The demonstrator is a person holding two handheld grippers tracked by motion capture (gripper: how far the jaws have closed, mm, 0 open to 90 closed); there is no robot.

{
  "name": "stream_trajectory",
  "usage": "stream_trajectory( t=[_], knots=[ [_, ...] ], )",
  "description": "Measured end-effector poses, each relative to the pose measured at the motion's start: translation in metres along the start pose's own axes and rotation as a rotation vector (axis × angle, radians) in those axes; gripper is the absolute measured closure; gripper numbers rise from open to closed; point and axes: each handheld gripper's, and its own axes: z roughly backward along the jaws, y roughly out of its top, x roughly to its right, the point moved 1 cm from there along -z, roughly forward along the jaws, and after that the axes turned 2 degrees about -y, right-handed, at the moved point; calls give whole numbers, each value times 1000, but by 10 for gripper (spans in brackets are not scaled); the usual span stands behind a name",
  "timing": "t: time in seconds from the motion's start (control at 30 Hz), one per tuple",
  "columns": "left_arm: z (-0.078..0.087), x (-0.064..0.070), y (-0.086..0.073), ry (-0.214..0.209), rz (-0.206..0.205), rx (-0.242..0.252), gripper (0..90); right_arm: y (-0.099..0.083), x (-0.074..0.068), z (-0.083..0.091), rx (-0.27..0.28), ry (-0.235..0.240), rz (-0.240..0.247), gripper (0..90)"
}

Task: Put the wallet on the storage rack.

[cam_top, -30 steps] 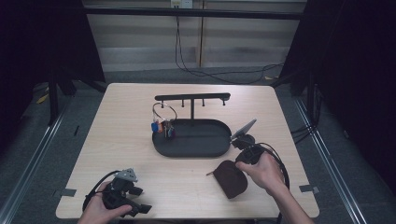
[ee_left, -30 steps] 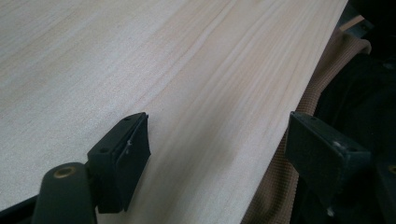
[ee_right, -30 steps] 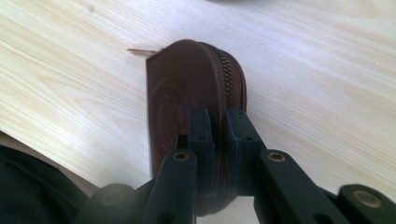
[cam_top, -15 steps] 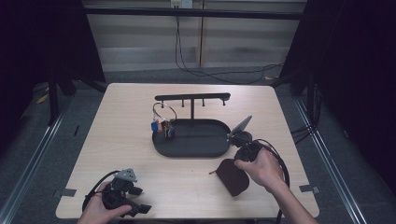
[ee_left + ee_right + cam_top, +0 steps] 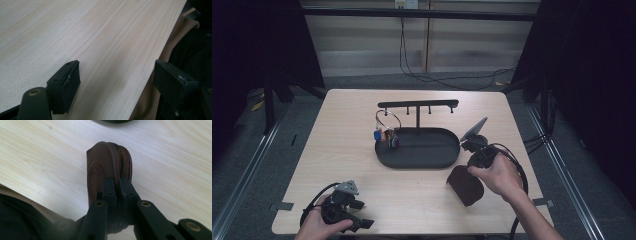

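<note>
Pale wood table (image 5: 362, 150) carries your work: your right tool (image 5: 117, 187) is clamped on the brown zip pouch (image 5: 107, 167) near the black tray (image 5: 422, 150), nothing stowed yet, while your left tool (image 5: 116, 80) idles with jaws apart.
</note>
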Motion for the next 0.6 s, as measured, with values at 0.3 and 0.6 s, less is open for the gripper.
stream_trajectory(
  t=[0.3,0.6],
  knots=[
    [-2,-1,0,-4,15,8,218,2,7,15,10,-36,-14,845],
    [-2,0,-1,-3,13,6,219,11,10,25,21,-49,-21,844]
  ],
)
